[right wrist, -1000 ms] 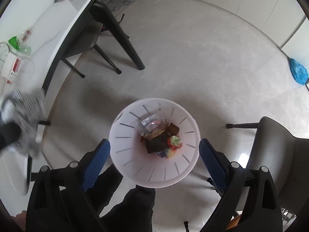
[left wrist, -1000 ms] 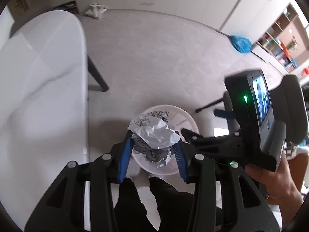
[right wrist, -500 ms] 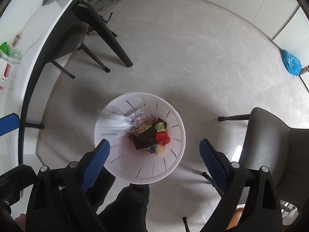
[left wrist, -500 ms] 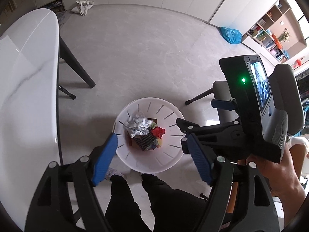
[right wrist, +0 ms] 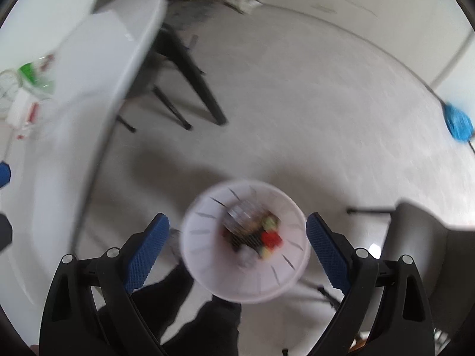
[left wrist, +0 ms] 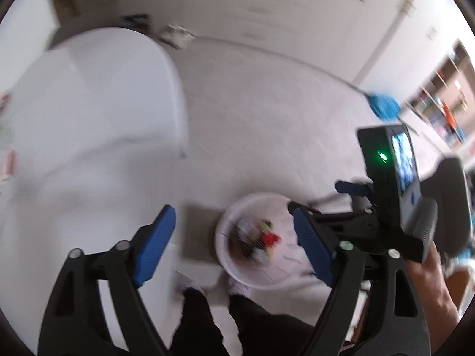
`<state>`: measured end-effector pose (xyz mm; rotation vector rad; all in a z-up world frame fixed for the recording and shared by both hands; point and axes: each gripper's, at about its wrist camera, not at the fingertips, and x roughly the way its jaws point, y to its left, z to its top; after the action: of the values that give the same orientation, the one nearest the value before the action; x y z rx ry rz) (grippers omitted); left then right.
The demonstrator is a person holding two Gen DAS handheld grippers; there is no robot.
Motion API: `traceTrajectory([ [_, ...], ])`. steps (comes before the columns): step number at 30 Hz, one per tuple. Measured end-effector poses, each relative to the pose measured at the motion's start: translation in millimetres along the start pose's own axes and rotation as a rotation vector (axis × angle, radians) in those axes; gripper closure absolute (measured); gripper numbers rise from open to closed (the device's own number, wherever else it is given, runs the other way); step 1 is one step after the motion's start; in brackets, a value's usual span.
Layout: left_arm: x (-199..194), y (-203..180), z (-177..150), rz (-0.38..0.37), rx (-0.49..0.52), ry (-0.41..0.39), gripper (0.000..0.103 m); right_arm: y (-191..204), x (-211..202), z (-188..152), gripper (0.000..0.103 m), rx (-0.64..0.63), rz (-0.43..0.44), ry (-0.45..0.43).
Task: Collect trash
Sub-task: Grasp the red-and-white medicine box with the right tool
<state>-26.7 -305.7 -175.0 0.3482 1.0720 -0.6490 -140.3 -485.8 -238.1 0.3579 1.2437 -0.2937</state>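
Both tools gape empty — left tool (left wrist: 234,243), right tool (right wrist: 237,250) — above the bin (right wrist: 207,255).

Open floor ahead of both tools; table (right wrist: 89,95) blocks left, chair (right wrist: 427,237) right, bin (right wrist: 246,243) directly below.

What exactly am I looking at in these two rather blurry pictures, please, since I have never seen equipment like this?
No robot here: a person holds a two-finger tool in each hand, each carrying a fisheye camera that looks along its blue-padded fingers. One picture comes from the left gripper, the other from the right gripper. Both are open and hold nothing. Below them a white trash bin stands on the floor with mixed rubbish inside. The left view also shows the right tool's black body in the person's hand. A white table beside them carries some small items, too blurred to name.
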Motion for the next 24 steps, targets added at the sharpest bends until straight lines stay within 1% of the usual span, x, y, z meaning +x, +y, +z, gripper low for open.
traceTrajectory([
  [2,-17.0,26.2,5.0,0.057,-0.043,-0.042,0.024,34.1,-8.3,21.8,0.010,-0.073,0.032,-0.030],
  [4,-37.5,64.0,7.4,0.124,-0.117,-0.085,0.024,71.8,-14.1,43.8,0.010,-0.151,0.068,-0.057],
  [8,-64.9,128.7,1.2,0.211,-0.263,-0.126,0.024,152.2,-17.4,79.6,0.010,-0.298,0.141,-0.090],
  [9,-72.6,149.3,-2.7,0.244,-0.307,-0.138,0.024,170.6,-16.4,86.0,0.010,-0.330,0.158,-0.093],
  [11,-82.9,183.2,-11.1,0.294,-0.377,-0.147,0.024,212.0,-11.7,99.6,0.009,-0.397,0.192,-0.093],
  [14,-94.6,224.2,-19.5,0.352,-0.460,-0.152,0.023,271.5,-1.5,115.4,0.009,-0.491,0.234,-0.087],
  [15,-99.2,245.4,-25.0,0.383,-0.499,-0.153,0.023,289.9,1.3,119.6,0.009,-0.521,0.243,-0.083],
  [17,-103.8,272.7,-31.7,0.414,-0.544,-0.157,0.019,331.8,8.8,130.0,0.008,-0.594,0.265,-0.077],
  [18,-107.6,288.0,-35.7,0.429,-0.574,-0.159,0.019,350.8,11.1,133.3,0.007,-0.631,0.272,-0.074],
  [19,-112.0,305.3,-42.6,0.441,-0.605,-0.161,0.019,377.1,15.4,137.1,0.007,-0.688,0.278,-0.072],
  [21,-117.4,335.4,-53.3,0.465,-0.657,-0.159,0.019,415.6,22.0,143.3,0.003,-0.778,0.285,-0.079],
  [24,-117.9,376.5,-67.6,0.507,-0.723,-0.149,0.019,482.0,34.5,154.4,0.003,-0.945,0.286,-0.100],
])
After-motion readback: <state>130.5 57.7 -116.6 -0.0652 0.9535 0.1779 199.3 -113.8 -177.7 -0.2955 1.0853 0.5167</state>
